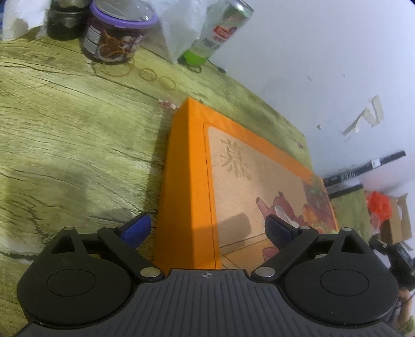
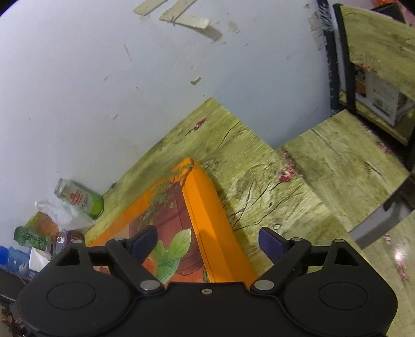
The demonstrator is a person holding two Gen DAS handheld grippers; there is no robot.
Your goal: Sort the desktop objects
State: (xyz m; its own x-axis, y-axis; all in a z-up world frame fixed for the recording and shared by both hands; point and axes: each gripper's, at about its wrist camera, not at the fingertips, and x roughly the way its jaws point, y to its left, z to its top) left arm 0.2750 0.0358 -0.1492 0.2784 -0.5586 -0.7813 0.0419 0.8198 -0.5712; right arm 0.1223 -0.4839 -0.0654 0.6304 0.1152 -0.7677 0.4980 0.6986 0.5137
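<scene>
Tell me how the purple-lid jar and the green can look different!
The purple-lid jar is short and wide; the green can is tall and thin. The jar has a purple lid and dark label; the can is silver on top and green at its bottom, with a red logo. Rubber bands lie by the jar, and a plastic bag sits between them. Both stand on the table by the wall.

Green wood-grain tabletop (image 1: pixel 77 124) against a scuffed white wall (image 1: pixel 324 64)

Peeling tape strips (image 2: pixel 192 19) and chipped paint mark the wall along the tabletop's far edge. Past its right edge stands a lower surface (image 2: pixel 345 160) of the same pattern, with a black-framed shelf (image 2: pixel 347 59) behind it.
</scene>
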